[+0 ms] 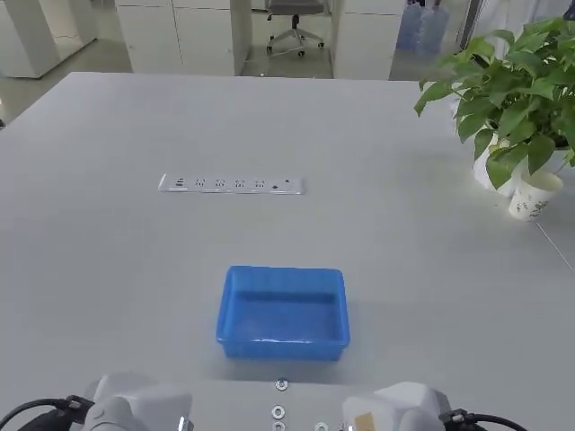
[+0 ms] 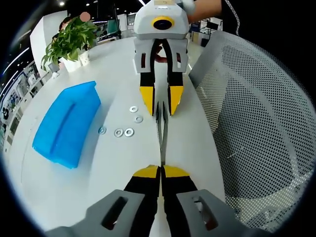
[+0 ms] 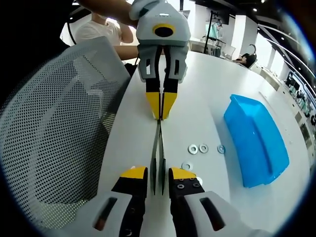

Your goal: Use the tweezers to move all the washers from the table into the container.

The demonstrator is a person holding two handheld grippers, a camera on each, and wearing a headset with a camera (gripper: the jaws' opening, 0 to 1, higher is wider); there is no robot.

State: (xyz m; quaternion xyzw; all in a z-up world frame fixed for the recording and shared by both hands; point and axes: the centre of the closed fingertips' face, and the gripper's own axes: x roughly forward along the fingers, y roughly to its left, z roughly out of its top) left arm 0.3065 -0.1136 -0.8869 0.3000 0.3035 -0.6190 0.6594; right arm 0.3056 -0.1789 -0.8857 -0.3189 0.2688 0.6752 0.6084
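1. Washers [image 2: 129,132]: a loose handful lay on the table [image 1: 108,269] just beside the container [image 2: 64,128], along its near wall on my side. I saw none inside it.
2. Tweezers [image 3: 157,148]: on my side of the washers, farther from the container, spanning between my two tongs.
3. Left tongs [image 2: 160,173]: jaws together, clamped on one end of the tweezers. Right tongs [image 3: 158,174]: jaws apart, straddling the other end with a gap on each side, not pinching.
4. Step in hand, as I judged it: seating the tweezers in the tongs. No washer had been lifted yet.
5. Next move called for the right jaws to close lightly over both tweezer arms, then for the tips to be steered toward the washer nearest the container.
6. Unclear:
   - which end of the tweezers carried the tips;
   - whether they rested on the table;
   - the exact washer count, since one sat partly behind my right jaw.
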